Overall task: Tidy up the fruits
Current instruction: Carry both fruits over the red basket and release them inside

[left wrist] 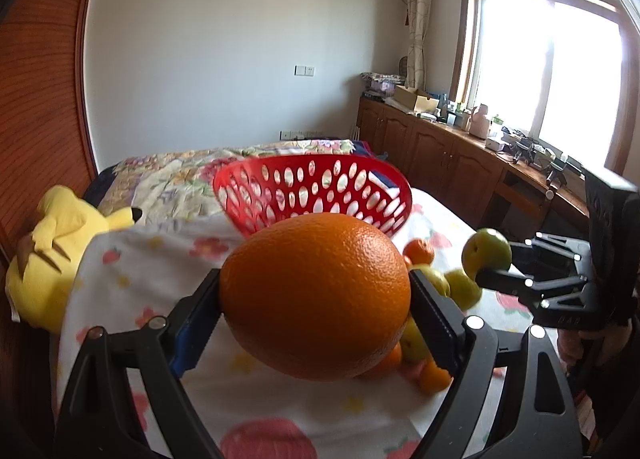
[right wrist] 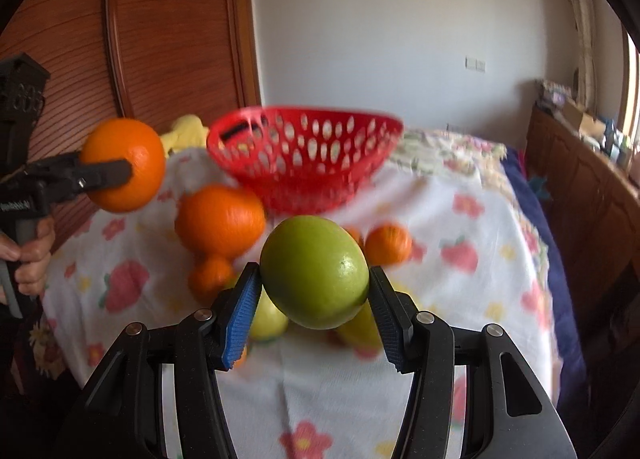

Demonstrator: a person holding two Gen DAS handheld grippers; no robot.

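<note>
Orange peel fills the left gripper point(left wrist: 316, 299): jaws clamped on a big orange point(left wrist: 316, 295), held clear of the bedsheet point(left wrist: 132, 259), prob. so it can go over the rim of the red basket point(left wrist: 320, 195) at the far side. Btwn them, loose fruit point(right wrist: 220, 219) lies near the basket w/ nothing blocking it. On the right, the right gripper point(right wrist: 314, 295) pinches a green apple point(right wrist: 314, 271), also lifted. Yellow plush toy point(left wrist: 52, 255) sits far left, out of the way.

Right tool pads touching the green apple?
Touching. The right wrist view shows both pads of the right tool pressed against the green apple's sides, holding it above the bedsheet.
</note>
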